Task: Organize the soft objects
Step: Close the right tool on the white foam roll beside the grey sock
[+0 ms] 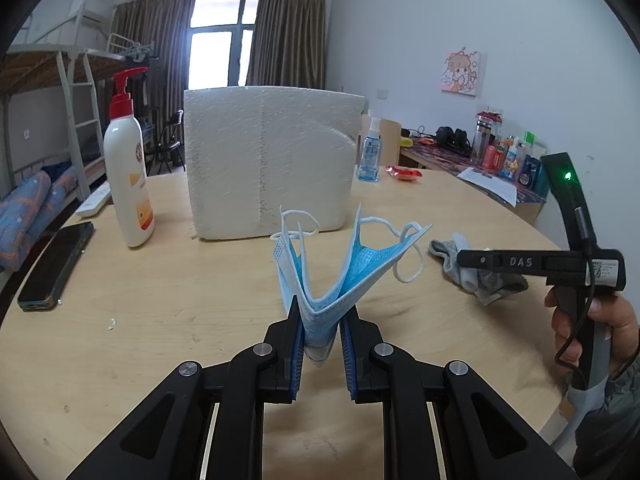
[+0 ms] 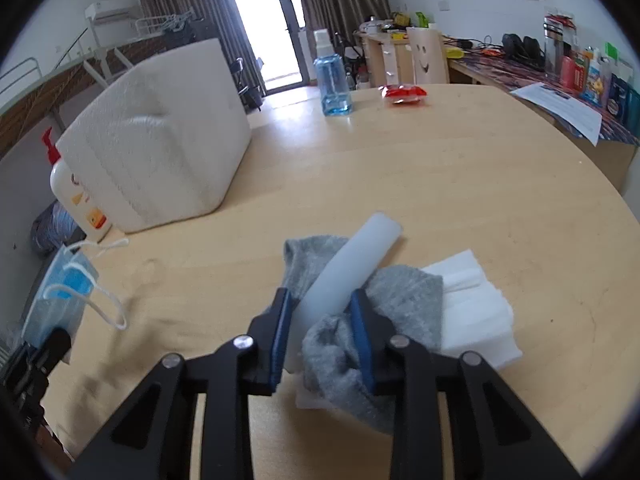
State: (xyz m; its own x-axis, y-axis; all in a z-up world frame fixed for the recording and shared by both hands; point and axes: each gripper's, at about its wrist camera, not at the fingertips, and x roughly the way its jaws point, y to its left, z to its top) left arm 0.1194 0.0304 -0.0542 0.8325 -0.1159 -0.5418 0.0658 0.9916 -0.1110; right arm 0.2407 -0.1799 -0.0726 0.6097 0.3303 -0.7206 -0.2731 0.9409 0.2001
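We've got the blue face mask (image 1: pixel 320 280) clenched in our left tongs (image 1: pixel 320 332), lifted off the tabletop (image 1: pixel 160 300). At three o'clock, our right tongs (image 2: pixel 320 320) straddle the white tube (image 2: pixel 352 264) on the grey sock (image 2: pixel 400 292); grip uncertain, so squeeze gently, mid-tube.

Left gripper (image 1: pixel 320 312) fingers clamped, right gripper (image 2: pixel 322 308) fingers slightly parted

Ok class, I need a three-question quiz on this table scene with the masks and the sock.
1. True or false: the left hand-held gripper is shut on the blue face masks.
2. Which is nearest the pump bottle? A) phone B) spray bottle C) red packet
3. What lies across the grey sock?

Key: 1 true; 2 A; 3 a white tube.
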